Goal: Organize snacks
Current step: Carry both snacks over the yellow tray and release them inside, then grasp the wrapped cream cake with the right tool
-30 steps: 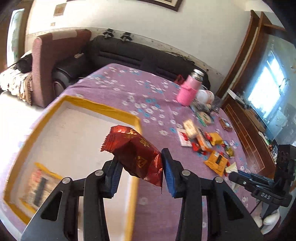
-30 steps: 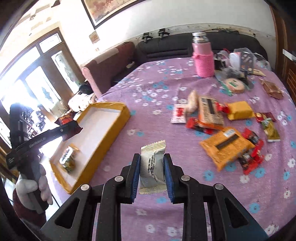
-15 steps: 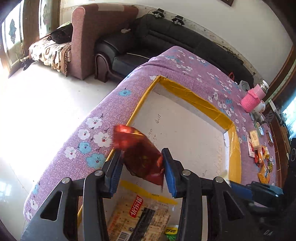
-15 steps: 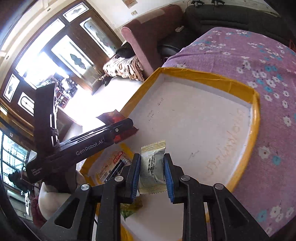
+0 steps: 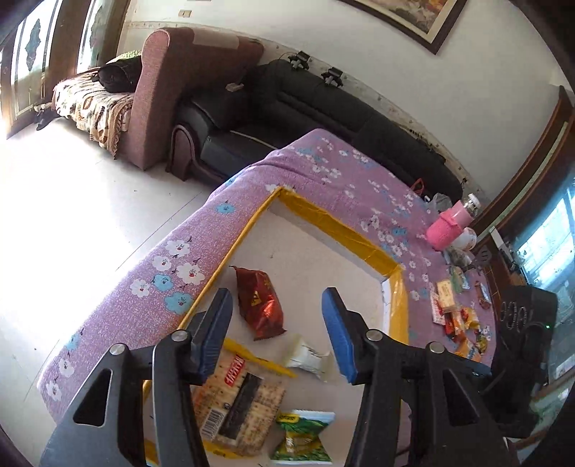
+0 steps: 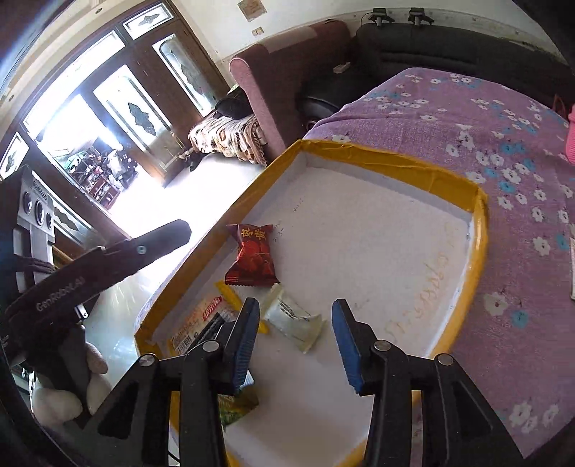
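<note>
Your left gripper is opening with nothing between its pads; the red packet lies free on the tray floor, just ahead at about 11 o'clock. Your right gripper is opening too, and the white packet lies loose on the tray between its spread fingers, untouched. Both packets sit inside the yellow-rimmed tray. Farther off at 2 o'clock, more snacks lie scattered on the purple tablecloth.

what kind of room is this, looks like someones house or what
Most likely a home living room: a black sofa and a maroon armchair stand by the wall, a framed picture hangs above, and a floral purple cloth covers the table.
</note>
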`<state>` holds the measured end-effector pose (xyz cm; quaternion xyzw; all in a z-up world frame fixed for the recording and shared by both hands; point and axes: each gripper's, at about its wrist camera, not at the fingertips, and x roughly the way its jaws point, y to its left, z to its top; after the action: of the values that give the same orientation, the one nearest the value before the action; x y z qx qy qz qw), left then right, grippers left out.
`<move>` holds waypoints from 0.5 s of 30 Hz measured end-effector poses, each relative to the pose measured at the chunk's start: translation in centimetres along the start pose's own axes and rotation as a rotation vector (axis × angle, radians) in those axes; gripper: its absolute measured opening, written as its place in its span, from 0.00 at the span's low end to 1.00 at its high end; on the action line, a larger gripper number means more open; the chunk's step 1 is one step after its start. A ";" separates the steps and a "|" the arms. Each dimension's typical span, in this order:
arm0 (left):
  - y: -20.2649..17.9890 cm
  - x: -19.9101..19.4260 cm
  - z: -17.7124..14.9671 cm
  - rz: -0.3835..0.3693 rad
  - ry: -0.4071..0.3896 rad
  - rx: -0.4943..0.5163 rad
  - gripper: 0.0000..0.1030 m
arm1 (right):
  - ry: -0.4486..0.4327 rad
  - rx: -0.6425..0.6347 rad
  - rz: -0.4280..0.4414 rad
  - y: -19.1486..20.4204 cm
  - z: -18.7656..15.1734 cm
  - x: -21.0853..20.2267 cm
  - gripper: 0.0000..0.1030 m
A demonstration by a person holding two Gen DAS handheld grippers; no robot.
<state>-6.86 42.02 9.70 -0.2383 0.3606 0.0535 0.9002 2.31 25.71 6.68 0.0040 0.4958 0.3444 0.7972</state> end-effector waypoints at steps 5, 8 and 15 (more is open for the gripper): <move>-4.1 -3.9 -2.3 -0.124 -0.071 0.012 0.66 | -0.086 0.073 -0.048 -5.8 -2.6 -6.5 0.43; -7.3 -4.3 -4.2 -0.204 -0.077 0.039 0.69 | -0.151 0.156 -0.108 -10.4 -3.9 -10.8 0.43; -13.4 -1.6 -8.9 -0.309 0.022 0.083 0.69 | -0.241 0.377 -0.215 -21.5 -5.7 -17.6 0.46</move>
<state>-9.97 26.16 10.41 -0.2542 0.3313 -0.1029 0.9028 4.76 -2.33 10.20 0.1411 0.4503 0.1562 0.8677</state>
